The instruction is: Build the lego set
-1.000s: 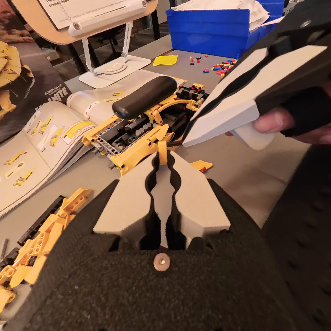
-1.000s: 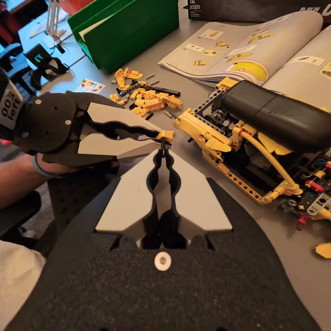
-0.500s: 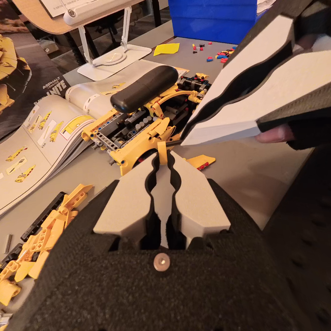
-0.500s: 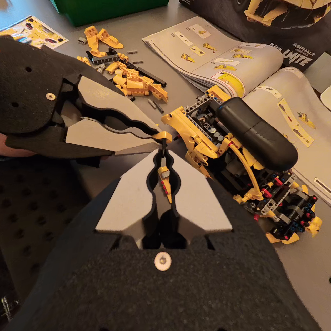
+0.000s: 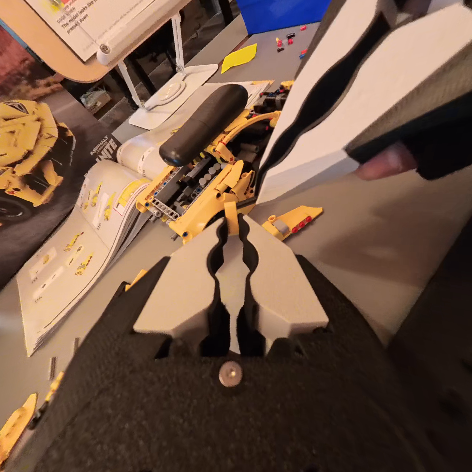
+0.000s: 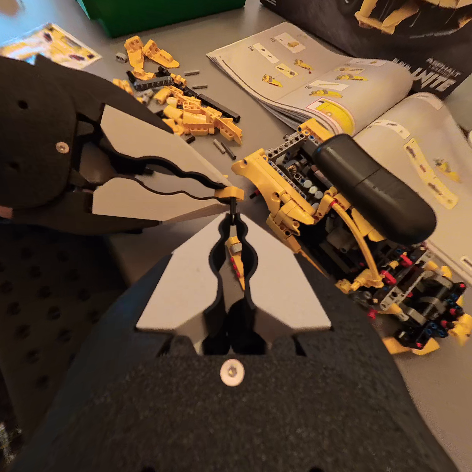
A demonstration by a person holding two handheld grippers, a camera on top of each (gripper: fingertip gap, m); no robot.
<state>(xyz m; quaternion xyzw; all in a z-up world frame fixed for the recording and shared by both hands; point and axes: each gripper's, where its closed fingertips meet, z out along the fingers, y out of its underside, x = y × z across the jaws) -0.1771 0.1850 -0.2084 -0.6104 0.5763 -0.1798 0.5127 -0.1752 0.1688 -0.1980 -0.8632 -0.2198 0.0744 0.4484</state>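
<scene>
Here the left hand-held gripper (image 5: 233,221) is clamped on a small yellow piece (image 6: 229,193), while the right hand-held gripper (image 6: 233,219) pinches a black pin (image 6: 233,207) stuck in it, just beside the half-built yellow car (image 6: 329,229) on the grey tabletop (image 5: 357,245)

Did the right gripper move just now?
Yes. In the left wrist view, the right gripper has swung its back end up across the blue bin, while its tip stays at the small yellow piece.
</scene>
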